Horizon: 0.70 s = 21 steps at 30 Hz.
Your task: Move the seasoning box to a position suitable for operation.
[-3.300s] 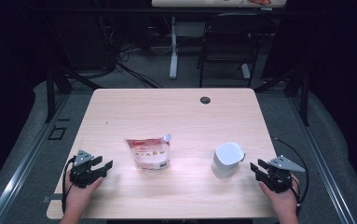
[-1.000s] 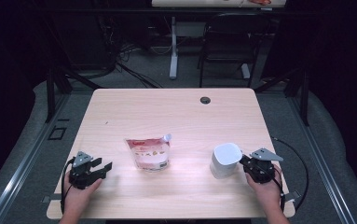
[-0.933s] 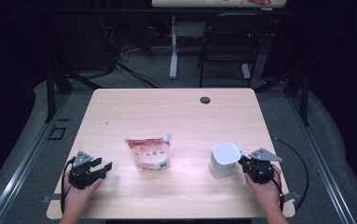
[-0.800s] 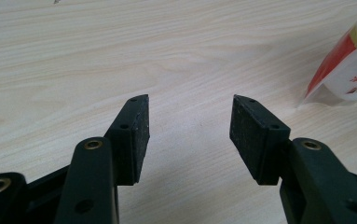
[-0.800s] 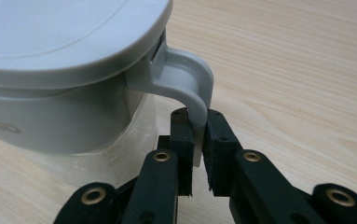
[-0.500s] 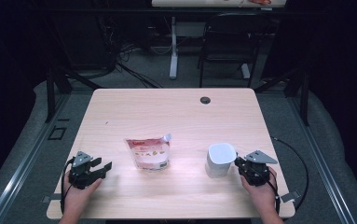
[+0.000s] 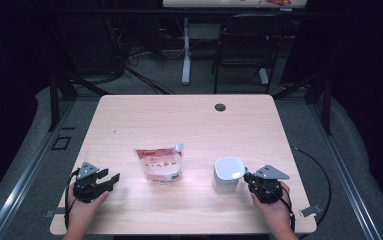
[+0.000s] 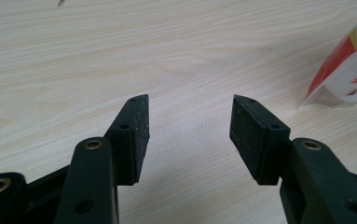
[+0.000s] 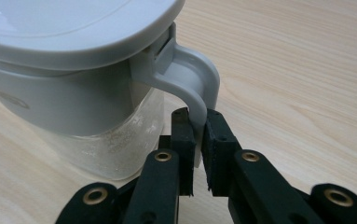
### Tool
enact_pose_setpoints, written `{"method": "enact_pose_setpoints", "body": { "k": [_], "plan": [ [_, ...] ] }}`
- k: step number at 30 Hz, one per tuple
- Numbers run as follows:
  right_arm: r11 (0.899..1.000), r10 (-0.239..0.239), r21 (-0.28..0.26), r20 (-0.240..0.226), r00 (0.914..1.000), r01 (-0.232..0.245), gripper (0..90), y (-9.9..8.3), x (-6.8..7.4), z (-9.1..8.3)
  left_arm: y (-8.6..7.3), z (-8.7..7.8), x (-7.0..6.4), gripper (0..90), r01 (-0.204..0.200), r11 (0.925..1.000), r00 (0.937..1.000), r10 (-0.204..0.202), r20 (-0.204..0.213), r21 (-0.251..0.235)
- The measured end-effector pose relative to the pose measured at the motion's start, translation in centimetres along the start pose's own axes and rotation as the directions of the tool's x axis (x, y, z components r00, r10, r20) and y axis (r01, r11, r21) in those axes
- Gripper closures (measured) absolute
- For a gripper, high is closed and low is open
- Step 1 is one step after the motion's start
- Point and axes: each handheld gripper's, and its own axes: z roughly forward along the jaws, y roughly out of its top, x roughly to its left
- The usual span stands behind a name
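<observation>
My right gripper (image 9: 198, 135) has jaws closed on handle (image 9: 195, 88) of the jug (image 7: 228, 175), standing at counter (image 7: 189, 120) right-front. Left gripper (image 8: 188, 123) jaws wide apart w/ nothing between, near pouch (image 7: 159, 163).

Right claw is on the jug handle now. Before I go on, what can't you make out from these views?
- Jug contents: right gripper view, the grey lid and frosted wall hide them.
- Pouch label text: high view, too small; left gripper view, cut off by the right edge.
- Right claw grip: high view, hidden under its grey plate.
- Jug handle: high view, hidden behind the jug.
</observation>
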Motion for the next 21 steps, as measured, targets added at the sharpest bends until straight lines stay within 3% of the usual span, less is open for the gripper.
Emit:
{"method": "enact_pose_setpoints", "body": {
  "k": [8, 12, 21],
  "plan": [
    [1.000, -0.020, 0.012, -0.020, 0.9996, 0.020, 83.9, 0.0, 1.6, -0.4, 0.0, -0.1, -0.1, 47.4, 0.000, 1.0000, 1.0000, 0.000, 0.001, -0.003],
    [1.000, 0.008, 0.018, -0.014, 0.9999, -0.008, 83.4, -0.2, 2.0, -0.7, 0.0, -0.1, -0.1, 47.4, -0.004, 1.0000, 1.0000, 0.004, 0.002, -0.002],
    [0.997, 0.071, 0.032, -0.068, 0.9952, -0.069, 81.5, -0.5, 1.8, -1.3, 0.0, -0.3, 0.0, 47.3, -0.002, 1.0000, 1.0000, 0.002, 0.002, -0.005]
  ]
}}
